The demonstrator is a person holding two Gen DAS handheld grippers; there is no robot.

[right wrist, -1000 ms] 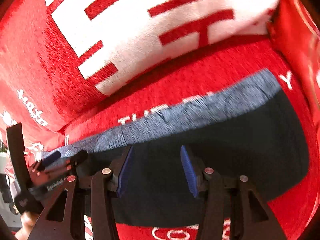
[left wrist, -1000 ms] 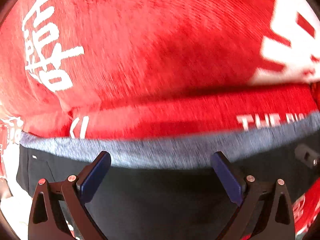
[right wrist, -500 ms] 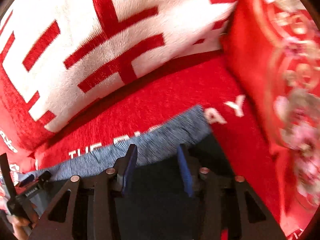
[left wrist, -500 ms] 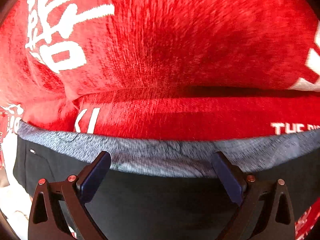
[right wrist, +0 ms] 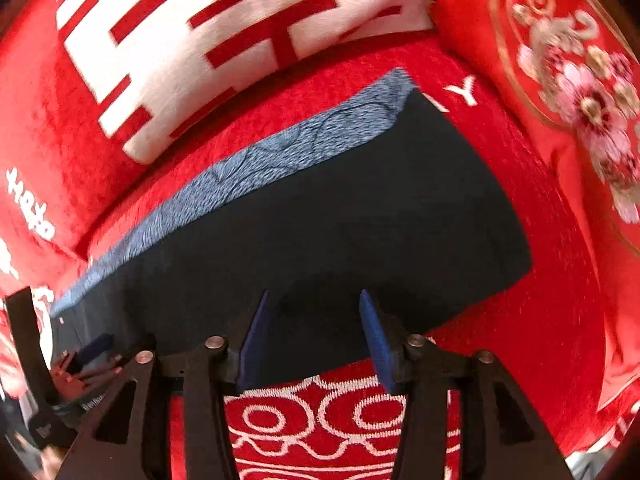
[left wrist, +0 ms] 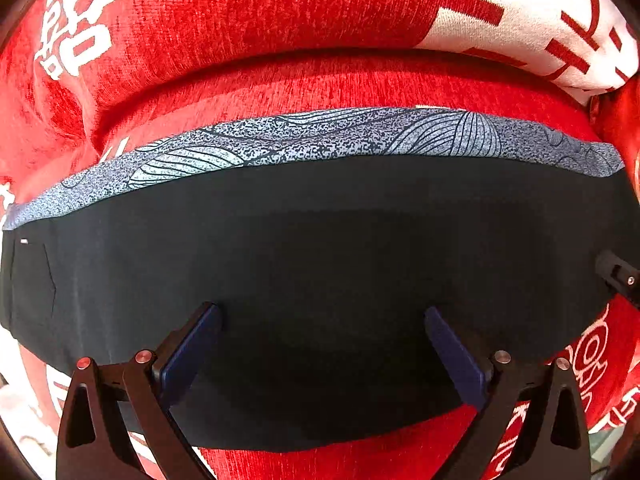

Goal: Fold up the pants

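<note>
Lying flat beneath each wide-apart, empty hand-held gripper [left wrist: 322, 354] [right wrist: 312, 330], the dark pants [left wrist: 320, 264]

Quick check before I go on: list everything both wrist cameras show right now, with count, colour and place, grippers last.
pants: one, dark navy, lying flat and folded on the red cover, under both grippers.
patterned band: one, blue-grey with line drawings, along the pants' far edge.
red cover: one, red with white lettering and looped motifs, under the pants.
back cushion: one, red with large white characters, behind the pants.
embroidered cushion: one, red with gold and pink flowers, right of the pants.
left gripper: one, black with blue pads, jaws wide apart over the pants, holding nothing.
right gripper: one, black with blue pads, jaws just opened, above the pants' near edge, holding nothing.
</note>
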